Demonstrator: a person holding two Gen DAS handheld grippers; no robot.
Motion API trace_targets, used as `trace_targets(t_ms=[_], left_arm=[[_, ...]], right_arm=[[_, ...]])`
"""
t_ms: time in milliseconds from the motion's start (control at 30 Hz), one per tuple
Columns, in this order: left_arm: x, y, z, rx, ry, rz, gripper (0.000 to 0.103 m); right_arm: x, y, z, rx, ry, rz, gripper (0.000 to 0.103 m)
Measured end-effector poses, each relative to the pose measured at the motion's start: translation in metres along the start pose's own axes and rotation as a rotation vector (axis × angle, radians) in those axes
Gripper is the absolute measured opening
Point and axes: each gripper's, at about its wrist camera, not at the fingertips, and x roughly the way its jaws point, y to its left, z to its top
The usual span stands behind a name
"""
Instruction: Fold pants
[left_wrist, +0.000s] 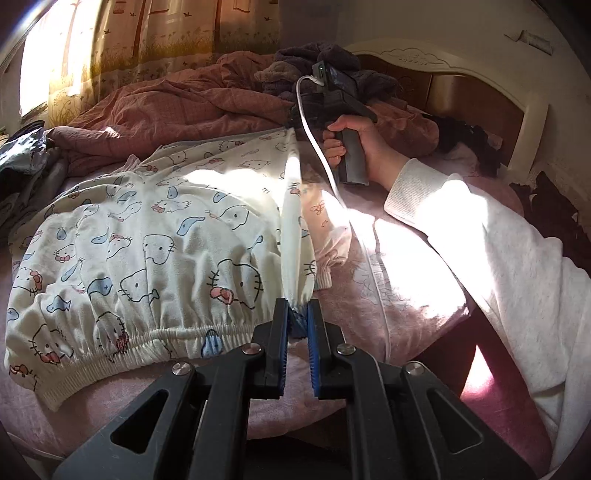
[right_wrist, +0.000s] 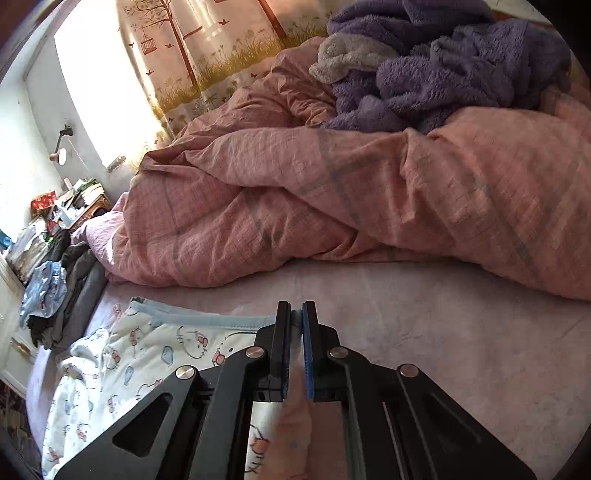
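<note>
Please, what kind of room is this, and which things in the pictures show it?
Most likely a bedroom in a home. A rumpled pink quilt lies on a bed with a pink sheet, a carved cream headboard stands at one end, and a printed curtain covers a sunny window.

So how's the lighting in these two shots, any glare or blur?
Left wrist view: sunlight blows out a patch of the pants and the white sleeve; fisheye bends the edges. Right wrist view: the window is overexposed, the bed sheet evenly lit, slight blur low in the frame.
</note>
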Motion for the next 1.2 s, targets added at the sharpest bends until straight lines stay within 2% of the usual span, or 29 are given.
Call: trace_targets(t_ms=[133,233,333,500,700,800,900,1033,1067,1200], left_arm=[[-0.004,-0.014,0.001,0.031,-0.013,-0.010,0.009],[-0.006,-0.014,0.006,0.012,-0.019,-0.045,0.009],[-0.016,-0.018,0.014,0.004,-0.054,-0.091,0.009],[-0.027,-0.022,0.019,-0.009,-0.074,-0.174,0.009],[-0.021,0.011,0.007,-0.080,-0.031,-0.101,0.009],[-0.034,0.034,0.003,-0.117,-0.057,-0.050,0.009],[-0.047,0.058,-0.004,-0.159,-0.079,-0.012,0.009],[-0.057,0.086,-0.015,-0.214,-0.072,0.033,0.009],[-0.060,0.092,-0.018,-0.226,-0.067,0.046,0.001],[-0.071,0.117,-0.033,-0.275,-0.043,0.069,0.000]], right_arm=[[-0.014,-0.008,0.009,0.025,-0.024,0.007,0.004],[-0.032,-0.013,0.018,0.047,-0.072,-0.031,0.004],[-0.055,-0.026,0.033,0.086,-0.116,-0.033,0.004],[-0.093,-0.038,0.054,0.075,-0.174,-0.074,0.004],[-0.095,-0.025,0.040,0.019,-0.119,-0.096,0.004],[-0.093,-0.011,0.034,0.010,-0.126,-0.069,0.004],[-0.095,0.009,0.041,0.014,-0.144,-0.028,0.004],[-0.094,0.054,0.059,-0.019,-0.156,0.007,0.004],[-0.092,0.068,0.062,-0.030,-0.157,0.019,0.004],[-0.081,0.133,0.072,-0.103,-0.173,0.029,0.004]])
